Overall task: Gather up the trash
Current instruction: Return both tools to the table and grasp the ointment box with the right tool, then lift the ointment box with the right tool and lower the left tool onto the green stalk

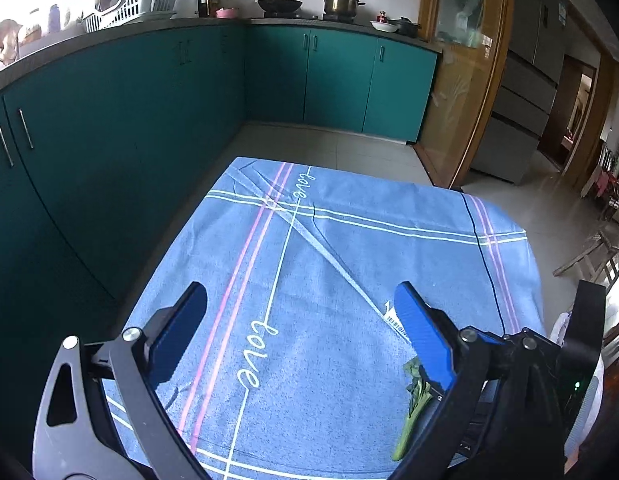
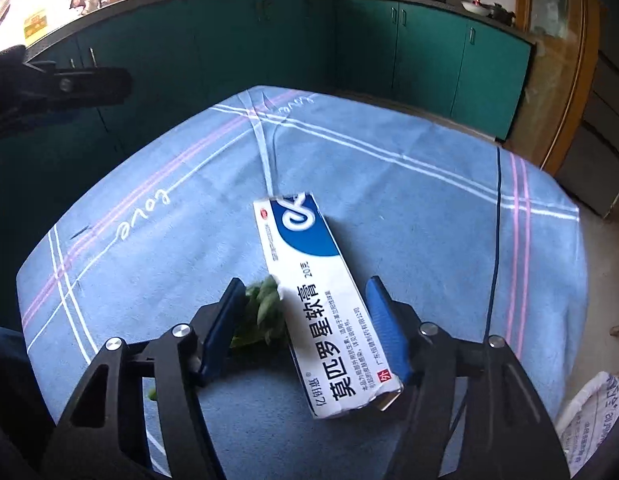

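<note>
A white and blue ointment box (image 2: 321,300) lies at an angle on the blue checked tablecloth (image 2: 429,208), with green leafy scraps (image 2: 261,312) against its left side. My right gripper (image 2: 305,292) straddles both: its left pad touches the leaves and its right pad sits against the box's right edge. My left gripper (image 1: 301,292) hangs open over bare cloth with nothing between its fingers. A green vegetable stalk (image 1: 413,404) and a corner of the box (image 1: 393,318) show just beside its right finger.
Teal kitchen cabinets (image 1: 109,120) run along the left and back, with a drying rack, a wok and a pot on the counter. A wooden-framed glass door (image 1: 465,80) stands at the right. A printed white bag (image 2: 589,420) sits beside the table's right edge.
</note>
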A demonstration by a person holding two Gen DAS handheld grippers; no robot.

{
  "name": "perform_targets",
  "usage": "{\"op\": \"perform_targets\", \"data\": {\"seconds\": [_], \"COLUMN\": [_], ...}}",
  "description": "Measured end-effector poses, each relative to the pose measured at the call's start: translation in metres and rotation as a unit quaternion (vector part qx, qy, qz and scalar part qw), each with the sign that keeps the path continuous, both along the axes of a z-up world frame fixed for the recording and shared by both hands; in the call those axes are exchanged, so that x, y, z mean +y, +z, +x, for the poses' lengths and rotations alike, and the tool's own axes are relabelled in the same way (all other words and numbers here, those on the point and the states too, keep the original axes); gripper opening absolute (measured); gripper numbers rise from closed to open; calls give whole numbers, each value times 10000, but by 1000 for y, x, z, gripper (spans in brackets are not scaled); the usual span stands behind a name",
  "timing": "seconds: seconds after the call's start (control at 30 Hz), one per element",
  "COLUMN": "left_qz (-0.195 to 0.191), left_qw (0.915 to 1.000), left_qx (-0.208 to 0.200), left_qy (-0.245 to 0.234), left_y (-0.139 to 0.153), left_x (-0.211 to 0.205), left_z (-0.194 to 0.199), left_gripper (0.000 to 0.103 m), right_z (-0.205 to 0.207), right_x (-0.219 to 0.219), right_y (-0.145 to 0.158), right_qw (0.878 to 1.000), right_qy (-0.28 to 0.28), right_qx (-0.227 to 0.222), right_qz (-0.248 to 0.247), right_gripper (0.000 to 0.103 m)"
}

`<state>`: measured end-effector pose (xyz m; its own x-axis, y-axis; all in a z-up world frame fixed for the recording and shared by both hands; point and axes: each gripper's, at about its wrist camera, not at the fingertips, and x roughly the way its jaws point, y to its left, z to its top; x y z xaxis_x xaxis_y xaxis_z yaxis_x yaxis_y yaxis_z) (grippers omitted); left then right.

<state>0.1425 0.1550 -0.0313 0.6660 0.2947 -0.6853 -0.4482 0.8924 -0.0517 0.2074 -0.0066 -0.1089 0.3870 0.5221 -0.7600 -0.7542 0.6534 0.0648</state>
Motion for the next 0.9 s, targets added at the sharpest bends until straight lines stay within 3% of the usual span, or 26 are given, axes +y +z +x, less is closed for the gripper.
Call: {"op": "perform_targets", "data": {"seconds": [0.1,0.17,0.43,0.6,0.63,0.7,0.9], "left_qz": [73,97,166,154,173,216,211], "left_qw": [10000,9999,9995,9990,9989,9989,9986], "left_qx": [44,71,227,349,347,347,412], "left_qy": [5,20,-169,-243,-250,-248,-257], "left_y": [-2,-3,-7,-12,-12,-12,-15], "left_x": [-4,-4,-15,-20,-21,-22,-22], "left_z": [1,2,7,9,8,9,11], "left_gripper": [94,94,94,94,94,94,94], "right_z": [4,4,-2,2,2,-1,-7], "right_x": [-1,-3,-39,-65,-70,-72,-59], "right_y": [-2,-2,8,8,8,10,1], "right_qw": [9998,9996,9974,9947,9942,9946,9978], "right_qy": [-26,-41,-323,-707,-734,-651,-485], "right_qx": [148,207,378,467,466,426,350], "right_qz": [117,192,526,589,640,684,303], "right_gripper": [63,54,39,39,44,55,57]}}
